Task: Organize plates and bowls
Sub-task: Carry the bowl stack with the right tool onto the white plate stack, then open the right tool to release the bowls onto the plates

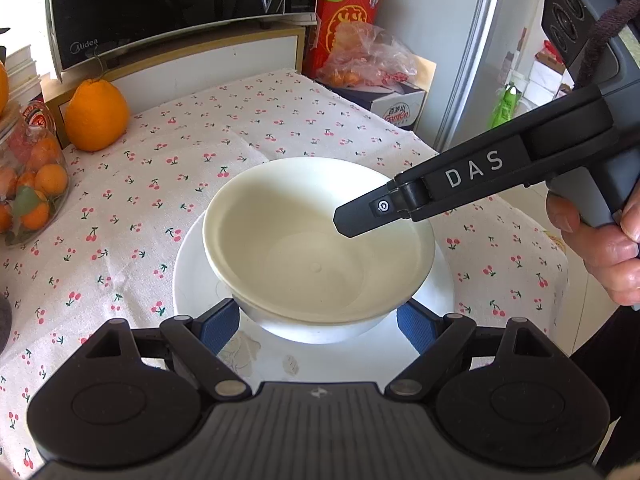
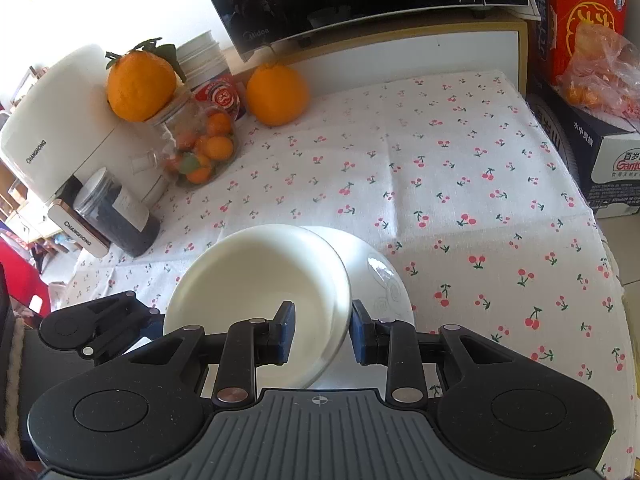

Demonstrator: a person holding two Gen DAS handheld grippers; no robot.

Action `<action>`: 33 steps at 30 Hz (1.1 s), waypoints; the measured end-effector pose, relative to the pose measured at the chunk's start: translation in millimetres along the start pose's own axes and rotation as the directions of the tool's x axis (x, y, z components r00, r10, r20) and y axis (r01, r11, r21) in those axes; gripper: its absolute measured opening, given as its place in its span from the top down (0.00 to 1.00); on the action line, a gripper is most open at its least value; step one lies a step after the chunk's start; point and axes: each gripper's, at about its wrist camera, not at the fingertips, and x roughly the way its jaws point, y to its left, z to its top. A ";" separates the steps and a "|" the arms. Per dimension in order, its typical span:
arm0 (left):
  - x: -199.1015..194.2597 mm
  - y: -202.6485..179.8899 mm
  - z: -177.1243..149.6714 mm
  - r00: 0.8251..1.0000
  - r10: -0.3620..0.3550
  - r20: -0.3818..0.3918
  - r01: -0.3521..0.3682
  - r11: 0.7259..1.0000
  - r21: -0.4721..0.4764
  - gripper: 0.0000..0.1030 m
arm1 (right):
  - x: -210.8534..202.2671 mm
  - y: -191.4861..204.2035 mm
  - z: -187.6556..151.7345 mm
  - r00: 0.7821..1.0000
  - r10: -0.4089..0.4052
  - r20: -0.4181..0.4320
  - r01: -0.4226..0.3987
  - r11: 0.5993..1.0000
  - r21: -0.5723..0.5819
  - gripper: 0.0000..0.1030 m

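Observation:
A cream bowl (image 1: 304, 240) sits nested in a white bowl (image 1: 320, 330), just over a white plate (image 1: 192, 280) with a faint grey scroll pattern on the cherry-print tablecloth. My left gripper (image 1: 320, 322) spans the lower white bowl, its blue pads (image 1: 222, 326) against both sides. My right gripper (image 2: 323, 330) straddles the bowls' near right rim (image 2: 340, 300), one pad inside and one outside, closed on the wall. From the left wrist it reaches in from the right, fingertip (image 1: 344, 220) over the cream bowl's inside. A hand (image 1: 600, 248) holds its grip.
A glass jar of small oranges (image 2: 200, 152) and two large oranges (image 2: 276, 94) stand at the back left. A white appliance (image 2: 60, 140) and a dark jar (image 2: 120, 216) are on the left. A microwave (image 1: 172, 4), red box (image 1: 348, 12) and cartons (image 2: 600, 160) lie beyond the table's edge.

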 end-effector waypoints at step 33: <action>-74.5 6.7 -20.1 0.963 0.269 0.021 -0.250 0.918 -0.307 0.00 | -63.9 3.4 -2.0 0.996 0.012 0.086 -0.011 1.000 -0.013 0.07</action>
